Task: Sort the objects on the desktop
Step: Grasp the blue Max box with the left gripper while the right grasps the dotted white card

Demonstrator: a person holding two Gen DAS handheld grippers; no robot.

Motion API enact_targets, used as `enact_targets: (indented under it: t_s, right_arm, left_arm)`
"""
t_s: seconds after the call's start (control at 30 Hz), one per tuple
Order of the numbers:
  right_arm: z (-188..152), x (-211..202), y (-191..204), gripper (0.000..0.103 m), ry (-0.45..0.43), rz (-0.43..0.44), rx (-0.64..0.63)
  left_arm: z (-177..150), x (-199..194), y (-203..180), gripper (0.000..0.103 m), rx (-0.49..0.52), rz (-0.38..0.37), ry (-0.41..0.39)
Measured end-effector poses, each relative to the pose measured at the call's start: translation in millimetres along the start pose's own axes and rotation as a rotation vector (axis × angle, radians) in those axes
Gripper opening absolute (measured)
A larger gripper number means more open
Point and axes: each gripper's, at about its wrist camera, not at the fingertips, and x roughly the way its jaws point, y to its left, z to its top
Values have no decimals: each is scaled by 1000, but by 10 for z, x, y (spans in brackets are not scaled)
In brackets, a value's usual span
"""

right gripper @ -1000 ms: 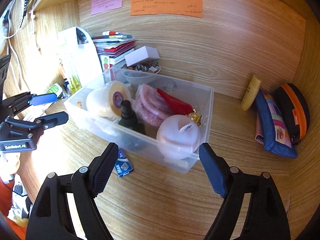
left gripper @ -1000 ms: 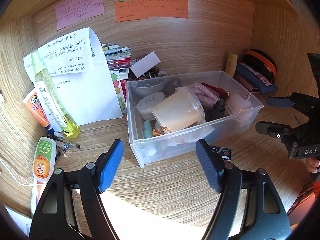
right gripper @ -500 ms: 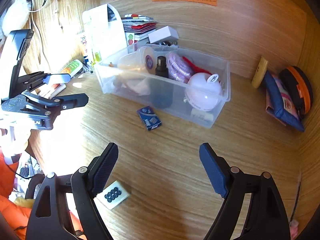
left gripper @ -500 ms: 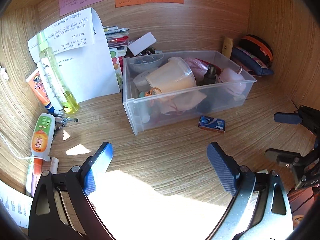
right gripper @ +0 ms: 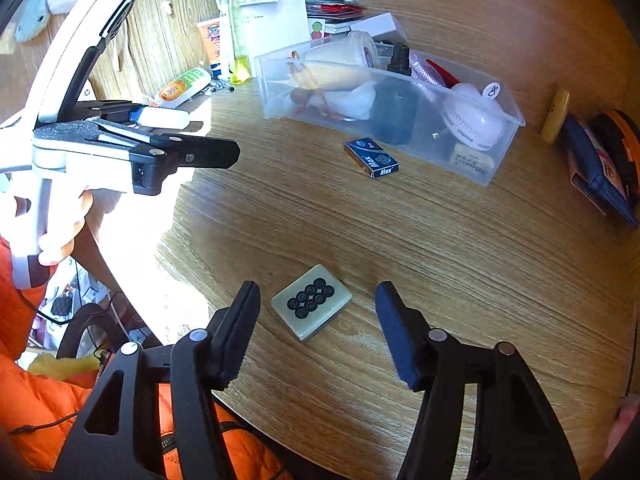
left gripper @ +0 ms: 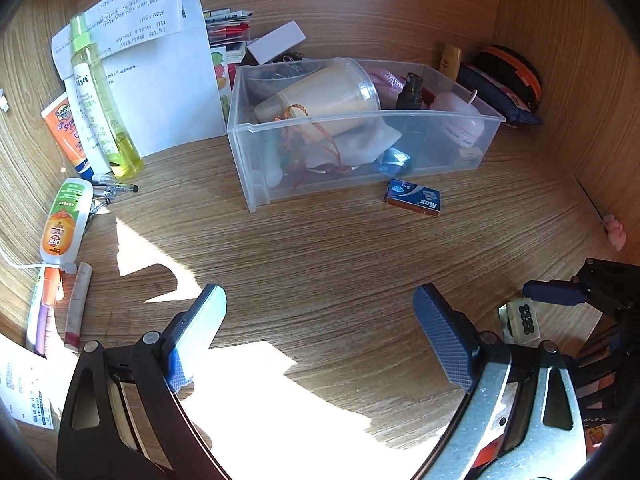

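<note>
**Mahjong tile lined up for the right gripper**

A pale green mahjong tile with black circles lies flat on the near part of the wooden desk, between the spread jaws of the right gripper, untouched. It looks small, hard, stiff and probably smooth; gripping its two long edges seems safest. The left gripper hovers spread and empty. Farther off stand a clear plastic bin of clutter and a small blue staple box, neither blocking the approach.

Black hand-held gripper, blue-padded fingers, orange sleeve.
</note>
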Motion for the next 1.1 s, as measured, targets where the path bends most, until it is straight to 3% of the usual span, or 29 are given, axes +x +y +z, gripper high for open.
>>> enact_targets:
  t_s: [0.07,0.3,0.63,0.9,0.97,1.0,1.1]
  right_arm:
    - [0,-5,0,38,-6,-10,-7]
    - [39,-86,-164,38,-38,-40,21]
    - [135,-265,-748,38,-85,-108,146]
    - [160,-293,-1009,38,-105,-117,201]
    - [177,-281,-1035,38,-107,-116,204]
    - [184,-273,-1044,38,-108,-116,206]
    - [208,-246,-1056,38,-107,-110,206]
  left_arm:
    - [16,30,-26,96,6,-3,8]
    - [203,220,-275,96,75,-48,38]
    - [543,620,-673,96,150,-94,92]
    - [685,842,-713,95,137,-101,116]
    - [716,877,-676,87,113,-118,129]
    - [728,899,-667,76,107,-124,137]
    - [736,893,-683,65,108,-105,121]
